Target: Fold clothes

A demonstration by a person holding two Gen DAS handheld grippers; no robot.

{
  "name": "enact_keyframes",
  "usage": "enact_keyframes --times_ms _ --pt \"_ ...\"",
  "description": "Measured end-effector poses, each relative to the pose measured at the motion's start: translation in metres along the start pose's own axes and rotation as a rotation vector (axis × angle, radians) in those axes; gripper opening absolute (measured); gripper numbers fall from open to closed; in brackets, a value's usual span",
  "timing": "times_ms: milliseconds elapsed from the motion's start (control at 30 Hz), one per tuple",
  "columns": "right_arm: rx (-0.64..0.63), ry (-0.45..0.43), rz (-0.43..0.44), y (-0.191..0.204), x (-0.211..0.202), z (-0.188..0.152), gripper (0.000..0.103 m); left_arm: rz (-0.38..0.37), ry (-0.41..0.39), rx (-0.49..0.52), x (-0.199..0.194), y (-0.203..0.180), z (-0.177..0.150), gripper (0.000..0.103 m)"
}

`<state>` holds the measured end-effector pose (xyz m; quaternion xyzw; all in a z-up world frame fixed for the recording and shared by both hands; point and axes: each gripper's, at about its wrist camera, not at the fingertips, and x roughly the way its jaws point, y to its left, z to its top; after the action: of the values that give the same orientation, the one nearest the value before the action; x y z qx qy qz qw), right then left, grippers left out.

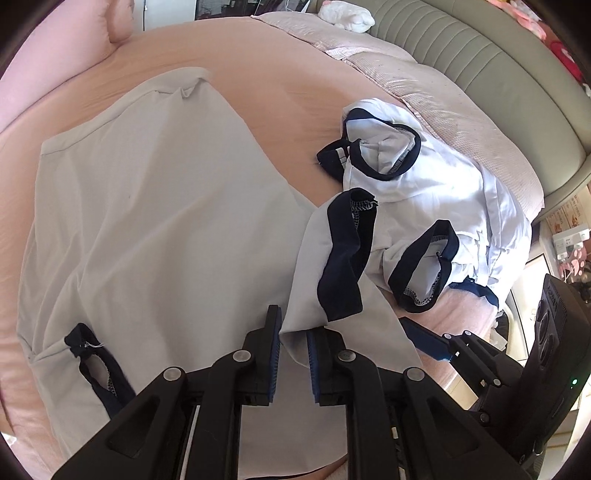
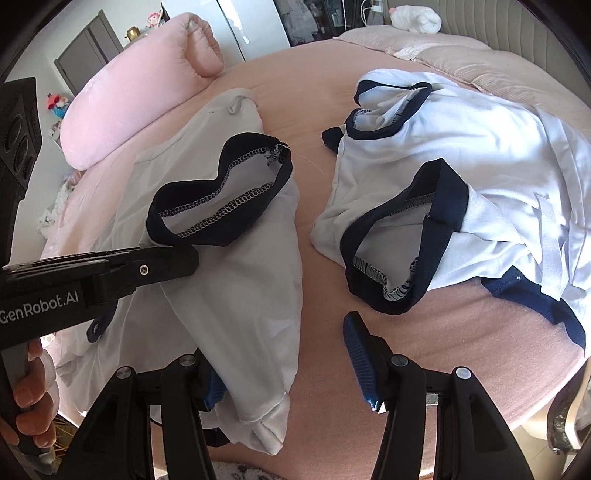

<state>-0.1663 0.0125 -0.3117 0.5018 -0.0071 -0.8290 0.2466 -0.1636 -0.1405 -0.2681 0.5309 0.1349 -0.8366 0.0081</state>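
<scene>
A white T-shirt (image 1: 147,221) with navy cuffs lies spread on the pink bed sheet (image 1: 277,81). My left gripper (image 1: 293,332) is shut on its right sleeve (image 1: 314,266) just below the navy cuff (image 2: 207,188) and holds it lifted over the shirt body. From the right wrist view the left gripper (image 2: 181,254) shows side-on, pinching that sleeve. My right gripper (image 2: 284,354) is open, and the shirt's hanging fold (image 2: 251,332) drapes over its left finger. A second white garment (image 2: 480,166) with navy trim lies crumpled to the right.
A pink pillow (image 2: 129,99) sits at the far left of the bed. A quilted blanket (image 1: 424,92), a grey-green headboard (image 1: 480,62) and a white plush toy (image 1: 347,14) lie behind. A hand (image 2: 33,398) grips the left handle. The bed's edge (image 2: 480,424) runs close at the right.
</scene>
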Motion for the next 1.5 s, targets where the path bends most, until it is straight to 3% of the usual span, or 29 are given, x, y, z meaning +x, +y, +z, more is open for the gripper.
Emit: enact_keyframes --times_ms 233,433,533,633,833,1033,1500 --pt "-0.021 -0.025 -0.040 0.001 0.002 -0.003 0.055 0.074 0.028 0.143 0.003 -0.019 0.006 0.012" --pt "-0.047 -0.031 -0.054 0.003 0.003 -0.005 0.039 0.101 0.041 0.180 0.012 -0.030 0.007 0.012" --pt "-0.060 -0.035 -0.061 0.004 0.004 -0.006 0.022 0.091 0.058 0.177 0.018 -0.035 0.009 0.012" --pt "-0.074 -0.038 -0.067 0.005 0.005 -0.007 0.018 0.106 0.059 0.175 0.024 -0.037 0.012 0.012" --pt "-0.071 -0.033 -0.063 0.003 0.002 -0.008 0.018 0.044 0.033 0.091 0.025 -0.029 0.021 0.012" --pt "-0.024 -0.042 -0.034 -0.007 -0.002 -0.009 0.014 -0.045 -0.096 0.049 0.011 -0.020 0.020 0.012" --pt "0.033 -0.035 -0.043 -0.012 -0.014 -0.017 0.010 -0.010 -0.160 -0.164 -0.013 0.026 -0.008 0.009"
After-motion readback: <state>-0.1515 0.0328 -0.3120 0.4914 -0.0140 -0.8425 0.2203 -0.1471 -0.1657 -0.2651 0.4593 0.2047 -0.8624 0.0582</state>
